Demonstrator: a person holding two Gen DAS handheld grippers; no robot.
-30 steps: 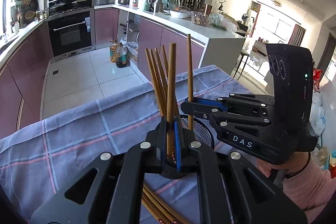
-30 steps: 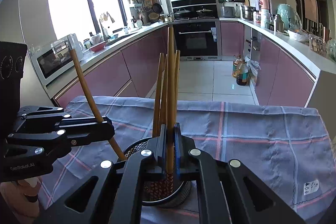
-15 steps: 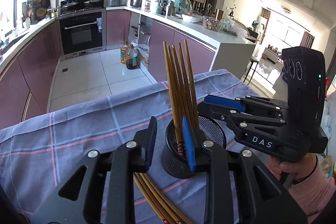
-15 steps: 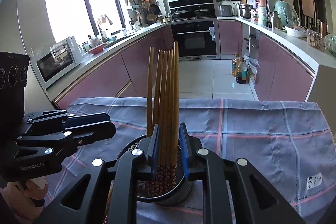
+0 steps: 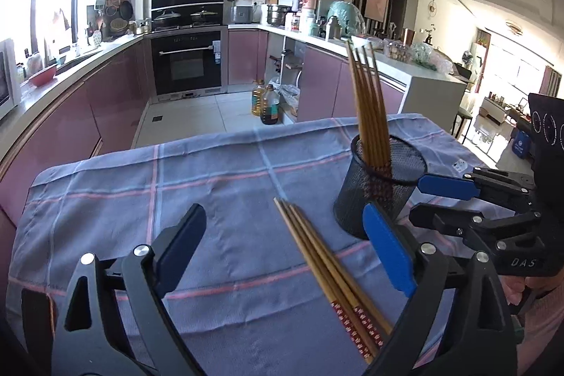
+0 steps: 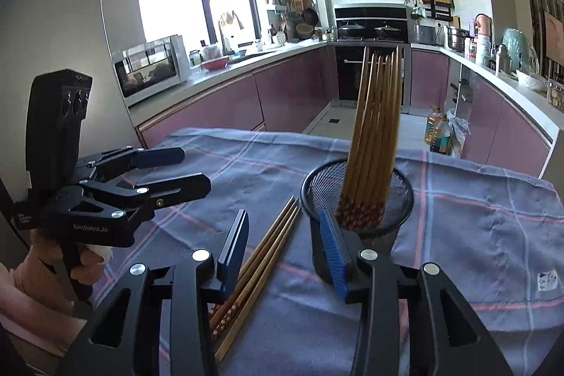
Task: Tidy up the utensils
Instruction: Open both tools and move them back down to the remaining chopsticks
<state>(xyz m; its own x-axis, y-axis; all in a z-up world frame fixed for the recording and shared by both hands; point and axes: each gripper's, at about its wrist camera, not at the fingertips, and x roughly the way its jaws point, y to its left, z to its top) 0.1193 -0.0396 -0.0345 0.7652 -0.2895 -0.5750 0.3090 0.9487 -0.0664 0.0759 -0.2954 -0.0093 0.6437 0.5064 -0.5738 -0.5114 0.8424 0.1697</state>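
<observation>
Chopsticks in two groups: an upright bundle [image 5: 368,108] of about six, the exact count uncertain where they overlap, leaning in one black mesh holder [image 5: 379,185]; and a loose bunch [image 5: 328,273] of about four lying flat on the blue checked tablecloth [image 5: 211,199], just beside the holder's base, patterned ends toward the cameras. Two hand-held grippers: left gripper [image 5: 282,252] with fingers spread wide and nothing between them, the loose bunch lying on the cloth below the gap; right gripper [image 6: 282,247] likewise spread and empty, its blue-padded right finger [image 6: 333,256] close against the holder [image 6: 356,196] wall, its left finger just beside the loose bunch [image 6: 261,263]. In the right wrist view the upright bundle [image 6: 373,136] hides part of the oven [image 6: 370,23] behind; in the left wrist view the right gripper [image 5: 433,199] sits beside the holder on the far side. Around: purple kitchen cabinets [image 5: 70,122], microwave [image 6: 149,67], oil bottles [image 5: 266,103] on the floor. One second ago each gripper was clamped on a chopstick held upright over the holder; half a second ago both had parted, and both now stand back, spread wider
</observation>
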